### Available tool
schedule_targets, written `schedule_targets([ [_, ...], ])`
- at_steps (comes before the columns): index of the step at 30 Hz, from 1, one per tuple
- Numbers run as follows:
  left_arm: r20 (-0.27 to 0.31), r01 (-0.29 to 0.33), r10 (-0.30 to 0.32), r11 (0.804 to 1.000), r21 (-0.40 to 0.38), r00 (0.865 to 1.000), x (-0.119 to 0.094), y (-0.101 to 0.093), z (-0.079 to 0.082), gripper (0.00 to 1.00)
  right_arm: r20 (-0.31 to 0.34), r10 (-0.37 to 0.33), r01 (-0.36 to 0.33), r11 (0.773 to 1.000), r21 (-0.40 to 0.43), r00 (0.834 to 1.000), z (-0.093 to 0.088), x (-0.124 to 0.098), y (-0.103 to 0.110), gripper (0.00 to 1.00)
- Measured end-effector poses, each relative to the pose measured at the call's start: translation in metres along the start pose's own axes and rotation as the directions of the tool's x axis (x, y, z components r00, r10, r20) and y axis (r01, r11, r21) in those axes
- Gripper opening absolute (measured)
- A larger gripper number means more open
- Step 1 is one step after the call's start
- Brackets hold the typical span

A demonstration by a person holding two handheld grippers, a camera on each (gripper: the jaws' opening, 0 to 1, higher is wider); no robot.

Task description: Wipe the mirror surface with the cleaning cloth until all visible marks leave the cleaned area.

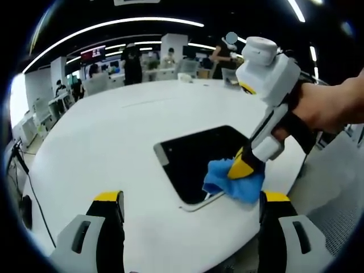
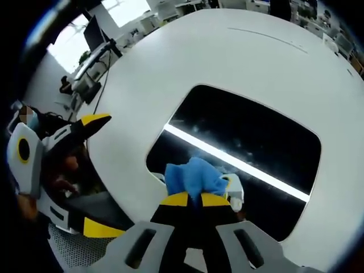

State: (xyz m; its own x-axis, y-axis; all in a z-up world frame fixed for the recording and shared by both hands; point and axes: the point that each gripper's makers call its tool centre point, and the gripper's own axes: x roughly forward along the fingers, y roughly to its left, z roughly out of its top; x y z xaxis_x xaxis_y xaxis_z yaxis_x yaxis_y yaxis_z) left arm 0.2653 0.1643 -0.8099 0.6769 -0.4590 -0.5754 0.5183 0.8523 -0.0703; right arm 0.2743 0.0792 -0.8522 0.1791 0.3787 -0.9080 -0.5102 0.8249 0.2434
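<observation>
A dark rectangular mirror [image 1: 199, 153] [image 2: 250, 136] lies flat on the white round table [image 1: 114, 136] [image 2: 227, 51]. It reflects a ceiling light strip. My right gripper [image 2: 193, 199] [image 1: 242, 168] is shut on a blue cleaning cloth [image 2: 193, 176] [image 1: 233, 181] and presses it onto the mirror's near corner. My left gripper [image 1: 190, 199] hovers over the table's near edge, jaws wide open and empty. In the right gripper view it appears at the left, off the table's rim [image 2: 79, 128]. Faint specks show on the mirror [image 2: 216, 128].
A person's hand [image 1: 324, 108] holds the right gripper. Desks, chairs and several people [image 1: 133, 62] stand far behind the table. A small object [image 1: 230, 79] sits at the table's far edge. A meshed chair seat [image 2: 74, 244] lies below the table rim.
</observation>
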Motion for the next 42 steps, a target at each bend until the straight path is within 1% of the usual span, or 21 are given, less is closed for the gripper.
schedule_targets([
  [20, 0.004, 0.0, 0.0, 1.0, -0.005, 1.0, 0.0, 0.0, 0.0, 0.99, -0.008, -0.001, 0.002, 1.0, 0.008, 1.0, 0.005, 0.001, -0.003, 0.0],
  [42, 0.004, 0.001, -0.001, 1.0, -0.008, 1.0, 0.0, 0.001, 0.0, 0.99, -0.006, -0.032, 0.032, 0.999, -0.005, 0.999, 0.019, 0.006, -0.014, 0.0],
])
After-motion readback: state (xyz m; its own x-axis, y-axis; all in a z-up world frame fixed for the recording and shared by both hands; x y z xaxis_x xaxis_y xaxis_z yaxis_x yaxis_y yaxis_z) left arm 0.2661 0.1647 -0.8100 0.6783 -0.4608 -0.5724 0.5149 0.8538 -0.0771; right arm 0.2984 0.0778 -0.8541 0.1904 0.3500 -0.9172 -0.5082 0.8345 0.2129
